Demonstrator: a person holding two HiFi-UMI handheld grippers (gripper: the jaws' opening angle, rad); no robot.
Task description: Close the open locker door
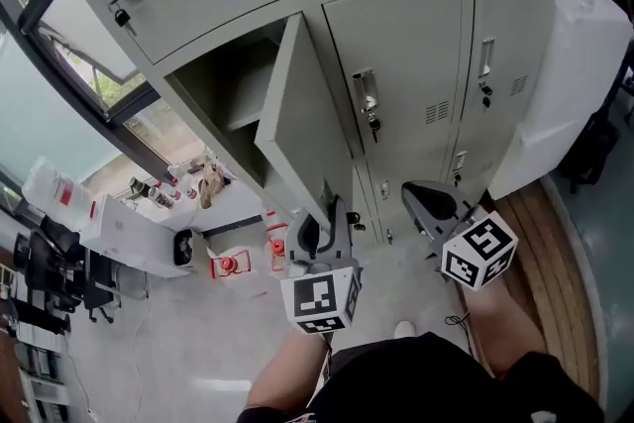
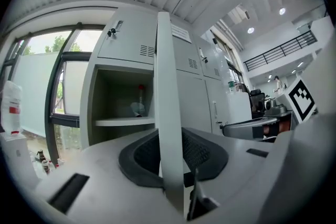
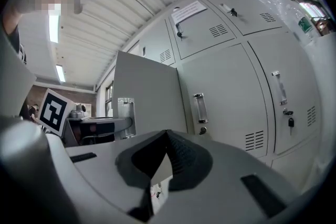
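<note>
Grey door sits pinched in the left gripper; the right gripper is closed, empty. Swung toward the locker, that thin pinch may slip.

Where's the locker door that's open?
In the head view the open locker door sticks out left of centre, next to the closed locker with the silver handle. Its edge is pinched in the left tongs.

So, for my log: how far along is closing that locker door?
Done: the left gripper is clamped on the edge of the locker door. In hand: that grip only; the door stands wide open, its compartment exposed. Left: swinging it shut. The right gripper is shut and empty.
</note>
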